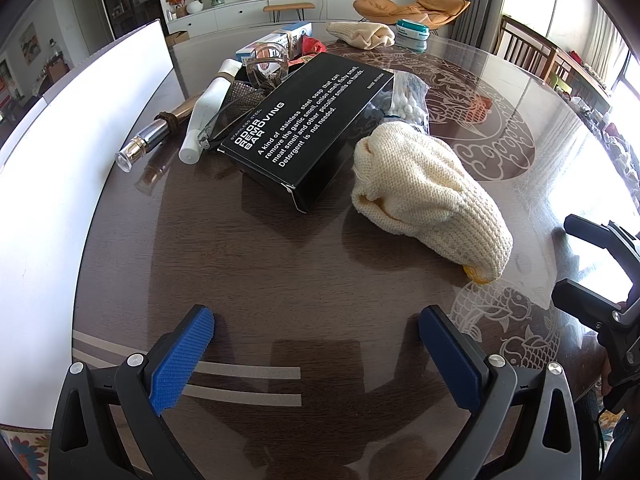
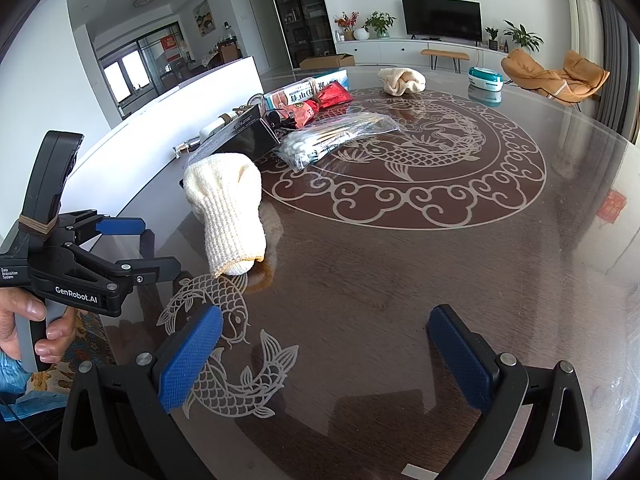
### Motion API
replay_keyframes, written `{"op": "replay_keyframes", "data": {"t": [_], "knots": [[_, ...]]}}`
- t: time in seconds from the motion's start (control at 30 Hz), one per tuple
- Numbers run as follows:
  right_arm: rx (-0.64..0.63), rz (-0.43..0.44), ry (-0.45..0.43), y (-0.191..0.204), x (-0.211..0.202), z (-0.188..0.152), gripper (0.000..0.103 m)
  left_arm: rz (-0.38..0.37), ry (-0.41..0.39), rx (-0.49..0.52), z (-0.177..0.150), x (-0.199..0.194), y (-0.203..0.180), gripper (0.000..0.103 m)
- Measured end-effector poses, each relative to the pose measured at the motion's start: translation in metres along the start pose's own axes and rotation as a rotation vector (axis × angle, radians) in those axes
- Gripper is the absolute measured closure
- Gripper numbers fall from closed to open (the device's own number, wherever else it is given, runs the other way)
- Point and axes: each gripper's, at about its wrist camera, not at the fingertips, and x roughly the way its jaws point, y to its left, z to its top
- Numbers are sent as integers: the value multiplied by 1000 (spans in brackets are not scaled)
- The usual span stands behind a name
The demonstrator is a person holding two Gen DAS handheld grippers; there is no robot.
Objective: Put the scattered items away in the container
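Note:
A cream knit glove [image 1: 428, 196] lies on the dark glass table, just ahead and right of my open, empty left gripper [image 1: 316, 328]. It also shows in the right wrist view [image 2: 228, 208]. A black "Odor Removing Bar" box [image 1: 304, 124] lies beyond it, with a white tube [image 1: 208, 112], a metal-capped bottle [image 1: 156, 136] and a bag of cotton swabs [image 2: 332, 140]. A second cream glove [image 2: 402, 80] lies far back. The white container [image 1: 80, 148] runs along the table's left side. My right gripper [image 2: 326, 328] is open and empty over the fish pattern.
A teal-lidded tub [image 2: 485, 78] stands at the far table edge. Red packets [image 2: 316, 106] and a white-blue box [image 2: 308, 88] lie behind the black box. The left gripper's body [image 2: 80, 264] shows at the right view's left edge. Chairs [image 1: 532, 52] stand to the right.

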Motion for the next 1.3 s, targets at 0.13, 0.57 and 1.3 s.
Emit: {"op": "replay_keyframes", "data": {"t": [0.13, 0.57, 1.3], "knots": [[-12, -14, 11, 1, 2, 1, 0, 0, 0, 0, 0, 0, 0, 0], [-34, -43, 22, 3, 5, 0, 0, 0, -1, 0, 0, 0, 0, 0], [-77, -191, 102, -8, 43, 39, 0, 1, 9, -2, -1, -2, 1, 0]]}}
